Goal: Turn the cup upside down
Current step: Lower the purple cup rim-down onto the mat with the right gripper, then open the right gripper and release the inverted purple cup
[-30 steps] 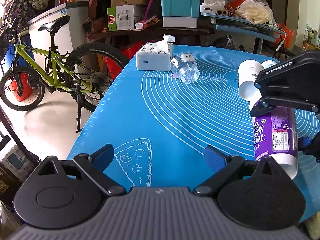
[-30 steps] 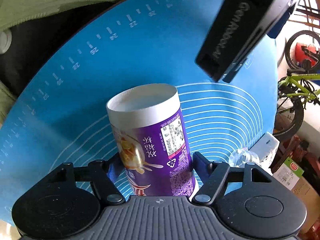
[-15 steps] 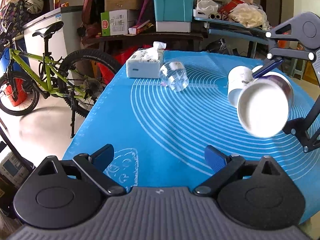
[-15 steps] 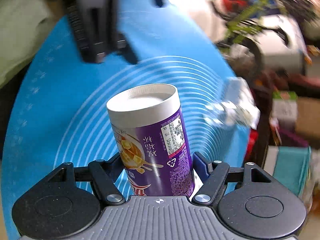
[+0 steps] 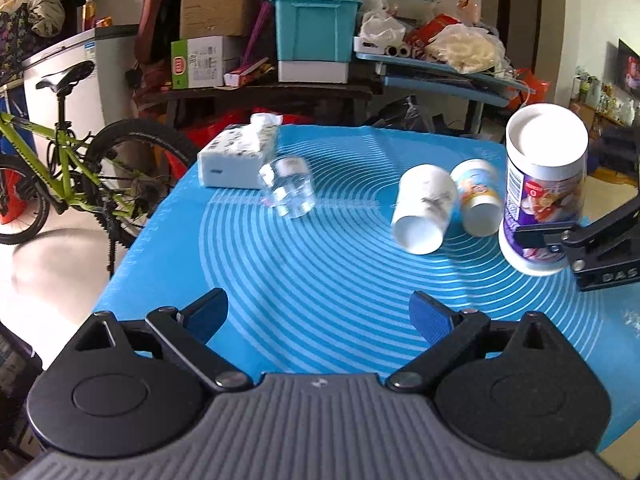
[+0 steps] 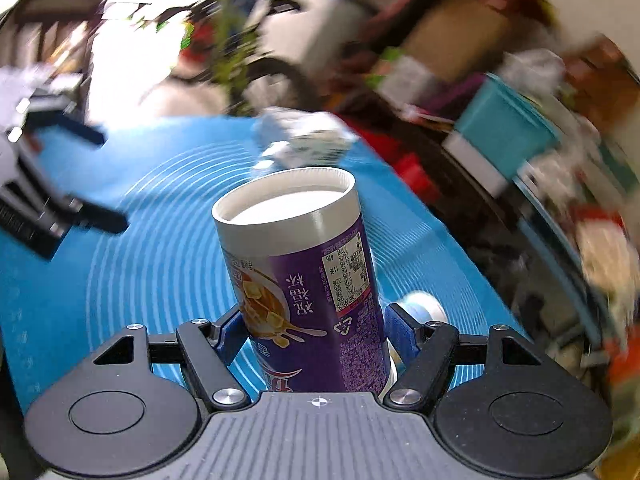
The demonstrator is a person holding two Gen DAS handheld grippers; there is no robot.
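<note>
My right gripper [image 6: 314, 328] is shut on a tall purple paper cup [image 6: 304, 280] with a white end facing away from it. In the left wrist view the same purple cup [image 5: 544, 184] stands nearly upright at the far right, white flat end up, just above the blue mat [image 5: 320, 272], with the right gripper's fingers [image 5: 560, 240] clamped near its lower end. My left gripper [image 5: 320, 312] is open and empty over the mat's near edge.
A white cup [image 5: 424, 208] and a small printed cup [image 5: 478, 200] lie on their sides beside the purple cup. A clear glass [image 5: 290, 192] lies on its side by a tissue box [image 5: 236, 156]. A green bicycle [image 5: 60, 176] stands left of the table.
My right gripper has rotated the purple cup from lying sideways, white end toward the left camera, to nearly upright with the white end up. The left gripper stayed open.
</note>
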